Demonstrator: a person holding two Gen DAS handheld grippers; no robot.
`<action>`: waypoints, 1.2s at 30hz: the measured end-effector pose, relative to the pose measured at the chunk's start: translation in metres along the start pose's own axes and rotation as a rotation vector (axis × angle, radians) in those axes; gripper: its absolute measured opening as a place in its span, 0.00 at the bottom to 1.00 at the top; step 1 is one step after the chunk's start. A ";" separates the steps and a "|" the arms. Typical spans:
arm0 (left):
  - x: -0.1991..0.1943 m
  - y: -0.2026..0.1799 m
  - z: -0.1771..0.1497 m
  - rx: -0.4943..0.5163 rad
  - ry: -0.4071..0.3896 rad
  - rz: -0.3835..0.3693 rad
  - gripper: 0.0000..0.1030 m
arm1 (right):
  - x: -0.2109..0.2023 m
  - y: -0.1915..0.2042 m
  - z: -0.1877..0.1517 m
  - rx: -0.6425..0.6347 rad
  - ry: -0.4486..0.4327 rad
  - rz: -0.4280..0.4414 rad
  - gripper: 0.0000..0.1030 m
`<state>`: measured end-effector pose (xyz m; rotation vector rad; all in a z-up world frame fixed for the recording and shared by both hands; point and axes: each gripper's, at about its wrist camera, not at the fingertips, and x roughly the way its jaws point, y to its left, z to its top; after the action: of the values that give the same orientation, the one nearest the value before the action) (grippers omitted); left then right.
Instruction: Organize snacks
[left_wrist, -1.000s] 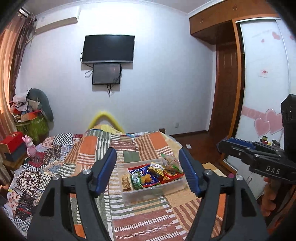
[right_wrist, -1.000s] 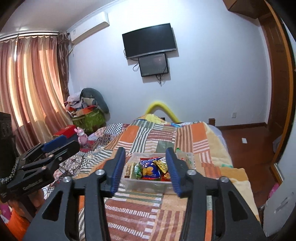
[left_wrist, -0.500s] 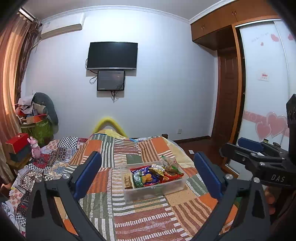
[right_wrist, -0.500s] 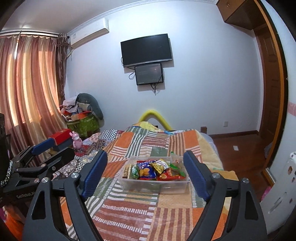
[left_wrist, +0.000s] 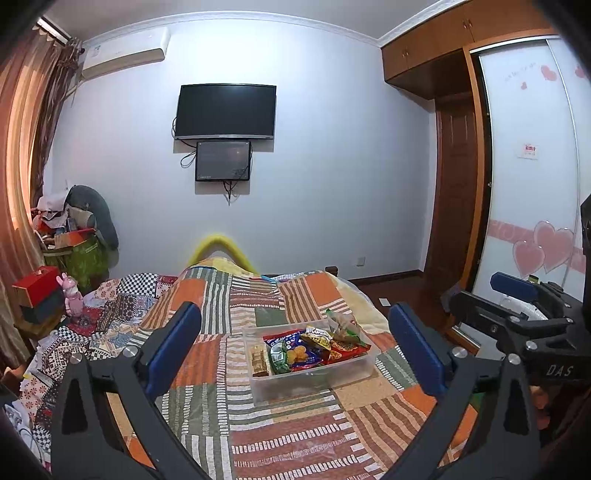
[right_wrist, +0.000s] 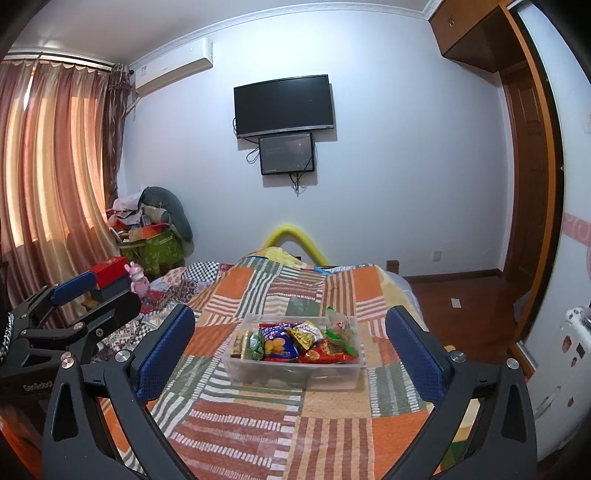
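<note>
A clear plastic bin (left_wrist: 314, 384) (right_wrist: 295, 376) sits on the patchwork bedspread and holds several snack packets. Among them are a blue packet (left_wrist: 295, 352) (right_wrist: 275, 343), a red one (right_wrist: 328, 349) and a yellow one (right_wrist: 306, 332). My left gripper (left_wrist: 293, 308) hovers short of the bin, open wide, with nothing between its blue pads (left_wrist: 173, 343). My right gripper (right_wrist: 290, 311) also faces the bin from the near side; its jaws are opening and hold nothing. Each gripper shows at the edge of the other's view: the right gripper (left_wrist: 513, 295), the left gripper (right_wrist: 92, 291).
The bedspread (right_wrist: 258, 424) covers the bed ahead. A red box (left_wrist: 35, 286) and pink toy (left_wrist: 72, 295) lie at the left by a pile of bags (right_wrist: 155, 236) and curtains (right_wrist: 55, 166). A wardrobe (left_wrist: 528, 184) and wooden floor (right_wrist: 461, 295) are at the right.
Both grippers' jaws have spread from partly closed to wide apart. The bin and snacks have stayed in place.
</note>
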<state>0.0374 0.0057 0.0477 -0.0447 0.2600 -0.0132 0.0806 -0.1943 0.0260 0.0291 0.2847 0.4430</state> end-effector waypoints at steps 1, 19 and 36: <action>0.000 0.001 0.000 -0.002 0.000 -0.001 1.00 | 0.000 0.000 -0.001 -0.002 0.000 -0.001 1.00; 0.002 0.003 0.001 -0.011 0.007 -0.013 1.00 | -0.006 -0.003 0.002 -0.004 -0.007 -0.020 1.00; 0.000 0.001 0.001 0.001 0.006 -0.042 1.00 | -0.008 -0.003 0.006 -0.008 -0.021 -0.023 1.00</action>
<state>0.0381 0.0070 0.0482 -0.0496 0.2651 -0.0555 0.0763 -0.2004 0.0334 0.0225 0.2625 0.4205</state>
